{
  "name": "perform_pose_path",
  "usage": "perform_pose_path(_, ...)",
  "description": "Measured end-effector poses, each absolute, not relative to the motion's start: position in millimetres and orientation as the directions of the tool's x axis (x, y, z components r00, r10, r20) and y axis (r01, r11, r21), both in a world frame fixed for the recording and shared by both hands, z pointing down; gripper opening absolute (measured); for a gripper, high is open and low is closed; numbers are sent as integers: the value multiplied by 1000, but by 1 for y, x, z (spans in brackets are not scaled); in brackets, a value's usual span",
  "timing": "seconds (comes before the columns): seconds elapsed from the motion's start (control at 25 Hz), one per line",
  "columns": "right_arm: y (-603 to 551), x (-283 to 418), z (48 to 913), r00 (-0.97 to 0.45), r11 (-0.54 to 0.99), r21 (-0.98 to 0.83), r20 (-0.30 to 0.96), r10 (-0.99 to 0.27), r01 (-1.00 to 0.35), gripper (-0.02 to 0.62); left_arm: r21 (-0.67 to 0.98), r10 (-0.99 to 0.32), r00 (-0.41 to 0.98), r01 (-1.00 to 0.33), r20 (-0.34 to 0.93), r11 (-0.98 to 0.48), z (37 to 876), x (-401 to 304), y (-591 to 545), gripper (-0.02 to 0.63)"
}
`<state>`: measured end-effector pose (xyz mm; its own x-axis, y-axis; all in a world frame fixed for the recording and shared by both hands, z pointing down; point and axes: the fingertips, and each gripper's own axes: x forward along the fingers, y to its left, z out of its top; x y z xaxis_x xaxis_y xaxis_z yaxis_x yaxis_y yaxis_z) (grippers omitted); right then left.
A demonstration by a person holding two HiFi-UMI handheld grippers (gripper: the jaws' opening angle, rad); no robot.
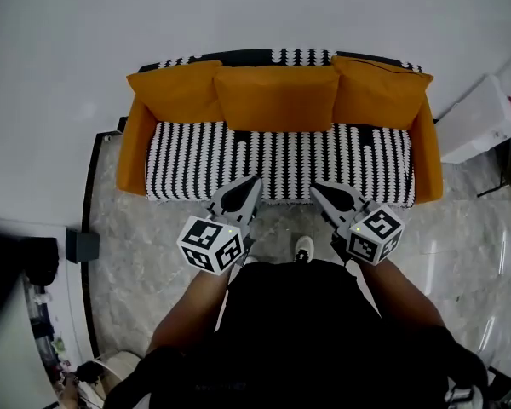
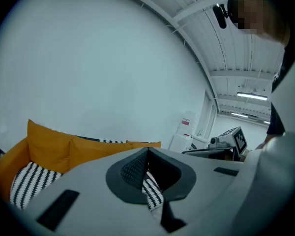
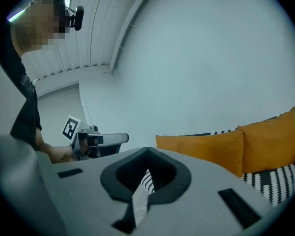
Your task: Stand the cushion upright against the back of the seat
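Left claw (image 1: 252, 182) closed; plump cushion (image 1: 277, 97) seemingly upright.

Head view steeply down on the whole sofa (image 1: 281, 173), both gripper views low, near seat front, roughly level, left gripper view catches right gripper (image 2: 187, 152), right gripper view catches left gripper (image 3: 124, 138), all share orange cushions (image 1: 277, 96)

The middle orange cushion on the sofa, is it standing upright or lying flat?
Upright. The middle cushion stands against the sofa back, its lower edge resting on the striped seat.
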<state>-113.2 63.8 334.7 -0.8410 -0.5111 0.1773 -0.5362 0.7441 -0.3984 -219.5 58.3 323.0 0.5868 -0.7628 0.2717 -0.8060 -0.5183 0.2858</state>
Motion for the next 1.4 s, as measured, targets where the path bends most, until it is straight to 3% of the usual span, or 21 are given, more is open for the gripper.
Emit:
perform_pose_path(0.52, 143, -166, 330, -730, 631, -388, 200, -653, -671, 35, 288, -644, 702, -712, 305, -640, 325, -270, 130, 17)
perform_pose_path(0.84, 178, -154, 336, -653, 551, -384, 221, -724, -741, 35, 293, -599, 741, -671, 305, -681, 329, -276, 152, 17)
perform_pose_path(1.4, 177, -127, 323, -721, 636, -348, 240, -650, -689, 35, 290, -662, 692, -722, 288, -628, 319, -246, 164, 17)
